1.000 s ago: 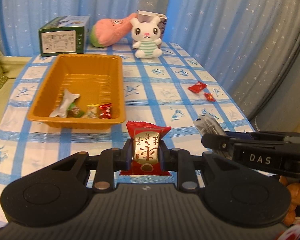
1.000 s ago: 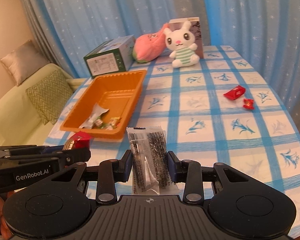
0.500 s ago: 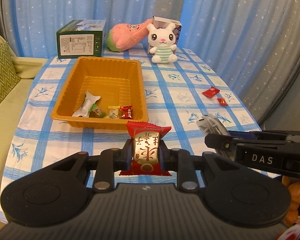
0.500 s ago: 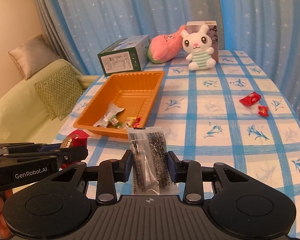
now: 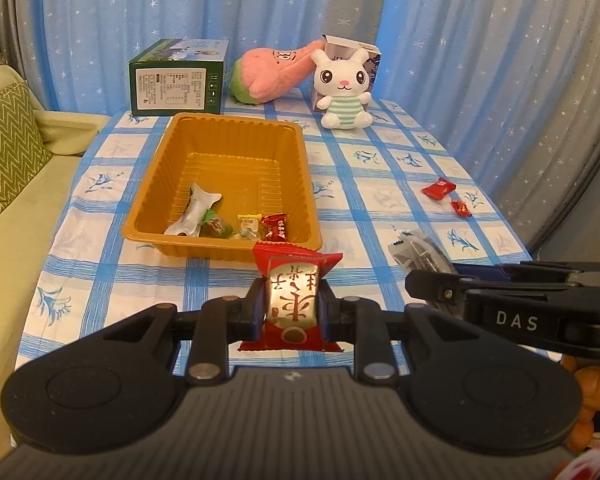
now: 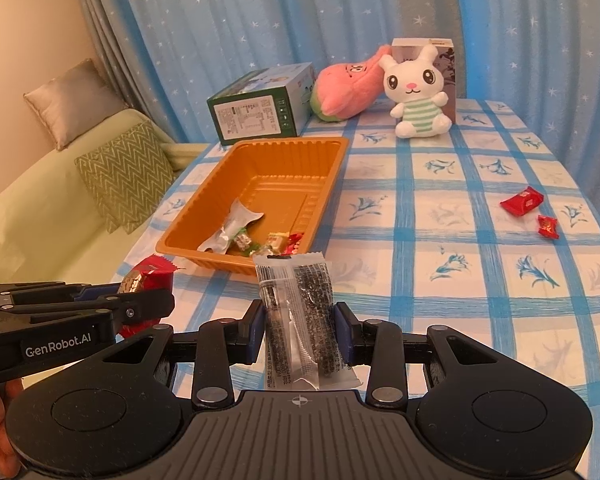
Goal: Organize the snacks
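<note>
My left gripper (image 5: 292, 306) is shut on a red and gold wrapped candy (image 5: 294, 300), held upright above the near table edge, just in front of the orange tray (image 5: 156, 184). My right gripper (image 6: 300, 330) is shut on a clear packet of dark seeds (image 6: 300, 320), also in front of the orange tray (image 6: 204, 200). Several wrapped snacks (image 5: 236, 224) lie at the tray's near end. Two red candies (image 5: 440, 189) (image 6: 522, 201) lie loose on the checked tablecloth to the right. Each gripper shows at the other view's edge.
A green box (image 5: 178, 78), a pink plush (image 5: 276, 72) and a white rabbit toy (image 5: 344, 90) stand at the table's far end before a blue curtain. A green sofa with cushions (image 6: 124, 180) lies to the left of the table.
Both grippers have pulled back and shifted left with their snacks still held. The tray and far objects now sit more to the right and look smaller.
</note>
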Motion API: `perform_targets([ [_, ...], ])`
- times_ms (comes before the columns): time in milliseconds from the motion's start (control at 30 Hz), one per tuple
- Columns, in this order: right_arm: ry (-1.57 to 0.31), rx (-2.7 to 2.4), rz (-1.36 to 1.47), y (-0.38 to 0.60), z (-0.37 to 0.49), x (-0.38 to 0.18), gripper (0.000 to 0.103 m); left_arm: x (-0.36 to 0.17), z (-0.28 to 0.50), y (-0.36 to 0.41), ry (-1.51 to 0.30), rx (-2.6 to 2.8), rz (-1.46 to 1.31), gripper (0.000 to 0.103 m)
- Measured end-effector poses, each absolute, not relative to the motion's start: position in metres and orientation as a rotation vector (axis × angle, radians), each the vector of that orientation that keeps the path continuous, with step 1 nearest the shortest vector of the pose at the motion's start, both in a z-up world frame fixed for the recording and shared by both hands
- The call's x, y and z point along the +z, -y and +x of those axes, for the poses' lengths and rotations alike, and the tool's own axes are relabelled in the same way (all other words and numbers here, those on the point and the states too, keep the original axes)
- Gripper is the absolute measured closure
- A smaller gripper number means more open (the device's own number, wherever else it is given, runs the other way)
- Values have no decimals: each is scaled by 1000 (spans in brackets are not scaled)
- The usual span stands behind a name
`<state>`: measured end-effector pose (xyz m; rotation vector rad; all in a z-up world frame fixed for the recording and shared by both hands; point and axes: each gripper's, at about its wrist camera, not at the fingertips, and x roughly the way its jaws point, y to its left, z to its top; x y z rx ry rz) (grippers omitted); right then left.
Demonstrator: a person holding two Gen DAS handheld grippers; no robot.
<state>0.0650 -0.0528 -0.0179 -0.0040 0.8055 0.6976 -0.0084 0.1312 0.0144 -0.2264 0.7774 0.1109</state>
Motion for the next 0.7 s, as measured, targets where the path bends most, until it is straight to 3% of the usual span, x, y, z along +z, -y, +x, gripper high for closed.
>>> perform_targets([
  [700,-828,732,-27,12,94,-30,66,-1,10,-162,-800,135,-252,80],
])
